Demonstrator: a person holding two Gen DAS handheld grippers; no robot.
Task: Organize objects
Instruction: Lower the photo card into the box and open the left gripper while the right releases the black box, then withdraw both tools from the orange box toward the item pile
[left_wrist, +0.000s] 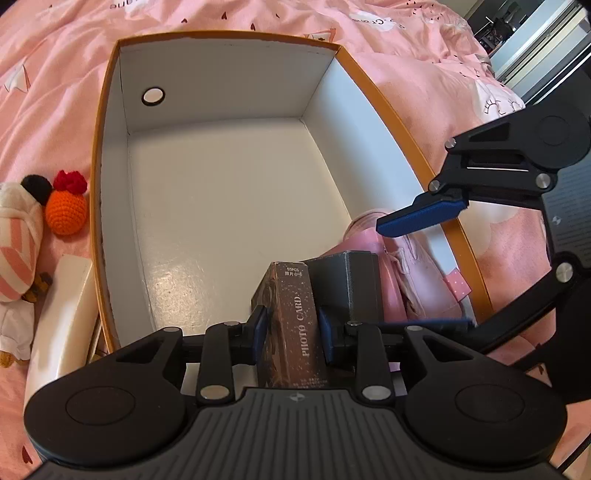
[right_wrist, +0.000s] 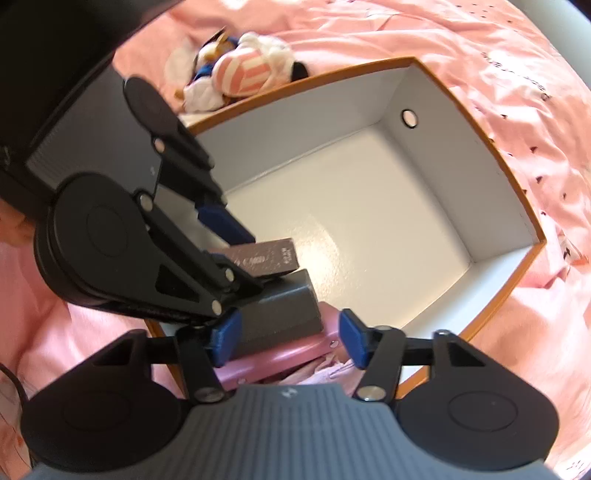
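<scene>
A large open box (left_wrist: 110, 155) with an orange outside and white inside lies on the pink bed; it also shows in the right wrist view (right_wrist: 480, 122). My left gripper (left_wrist: 291, 332) is shut on a brown "PHOTO CARD" box (left_wrist: 295, 317) and holds it inside the big box at the near end, beside a dark grey box (left_wrist: 351, 284) and a pink pouch (left_wrist: 417, 273). My right gripper (right_wrist: 288, 339) is open over the grey box (right_wrist: 280, 314) and the pink pouch (right_wrist: 273, 363), not holding either. In the left wrist view one of its blue fingers (left_wrist: 421, 218) shows.
A striped plush toy (left_wrist: 16, 240) and an orange crochet ball (left_wrist: 66, 210) lie left of the box. A white flat object (left_wrist: 62, 317) rests against the box's left side. Pink bedding (left_wrist: 424, 74) surrounds everything. The plush toy also shows in the right wrist view (right_wrist: 240, 70).
</scene>
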